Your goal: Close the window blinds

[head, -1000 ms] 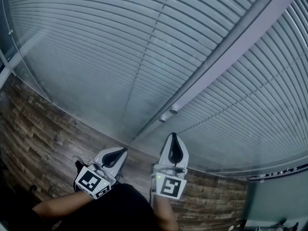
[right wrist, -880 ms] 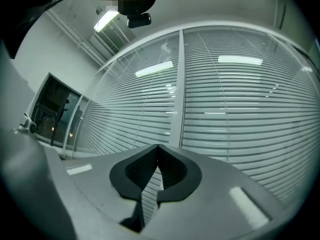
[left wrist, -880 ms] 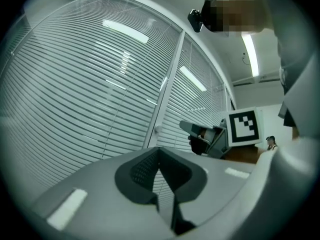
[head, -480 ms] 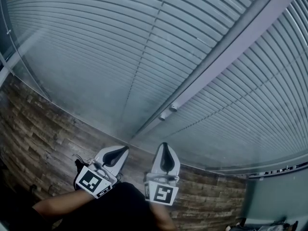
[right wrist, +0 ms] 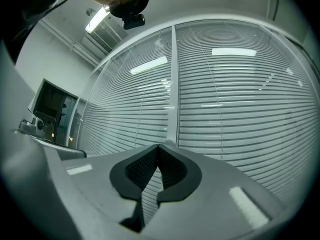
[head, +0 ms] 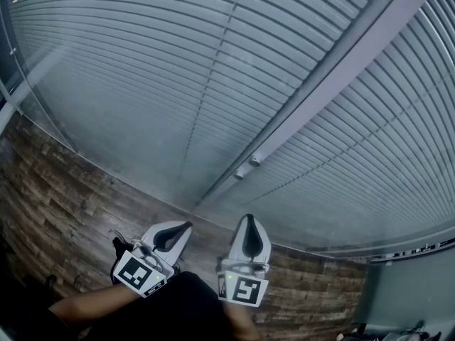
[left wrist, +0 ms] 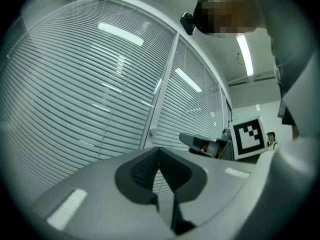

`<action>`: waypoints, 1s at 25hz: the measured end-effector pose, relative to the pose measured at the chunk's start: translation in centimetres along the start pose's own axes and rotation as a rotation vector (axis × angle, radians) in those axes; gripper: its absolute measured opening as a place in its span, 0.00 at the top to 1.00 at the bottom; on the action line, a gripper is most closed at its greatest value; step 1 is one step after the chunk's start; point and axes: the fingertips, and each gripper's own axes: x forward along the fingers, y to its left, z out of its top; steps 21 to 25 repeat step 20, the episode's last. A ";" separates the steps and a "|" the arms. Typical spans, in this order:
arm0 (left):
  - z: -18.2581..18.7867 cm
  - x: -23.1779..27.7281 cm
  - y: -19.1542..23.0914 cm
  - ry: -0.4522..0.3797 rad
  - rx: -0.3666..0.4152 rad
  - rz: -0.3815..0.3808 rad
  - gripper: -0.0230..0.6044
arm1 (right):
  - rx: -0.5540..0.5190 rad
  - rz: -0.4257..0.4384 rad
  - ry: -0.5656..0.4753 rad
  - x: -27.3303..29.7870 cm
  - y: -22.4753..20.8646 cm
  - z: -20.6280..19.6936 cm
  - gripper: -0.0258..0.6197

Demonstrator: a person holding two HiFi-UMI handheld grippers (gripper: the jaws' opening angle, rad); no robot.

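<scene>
Two grippers side by side near the blinds (head: 142, 84); left gripper (head: 186, 225) clenched tight; right gripper (head: 248, 217) clenched too.

We read no text, label, brand or number in any view. The only printed signs are black-and-white coded patterns, which carry no letters or digits. One square marker (head: 138, 272) is on the cube of the left gripper (head: 186, 226). A second marker (head: 247, 290) is on the cube of the right gripper (head: 248, 219). In the left gripper view, the right gripper's cube shows a marker face-on; it too is pattern only.
</scene>
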 end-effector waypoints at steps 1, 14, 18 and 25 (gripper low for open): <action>0.0 0.0 0.0 0.001 0.002 -0.001 0.97 | 0.000 -0.004 -0.004 -0.1 -0.1 0.1 0.96; -0.6 0.8 -0.7 0.016 -0.005 -0.021 0.97 | -0.011 -0.024 -0.012 -0.9 -0.7 -1.0 0.96; -0.5 0.6 -0.8 0.013 -0.001 -0.021 0.97 | -0.015 -0.028 -0.011 -0.8 -0.6 -1.1 0.96; -0.4 0.4 -0.8 0.012 0.000 -0.019 0.97 | -0.014 -0.032 -0.007 -0.9 -0.5 -1.1 0.96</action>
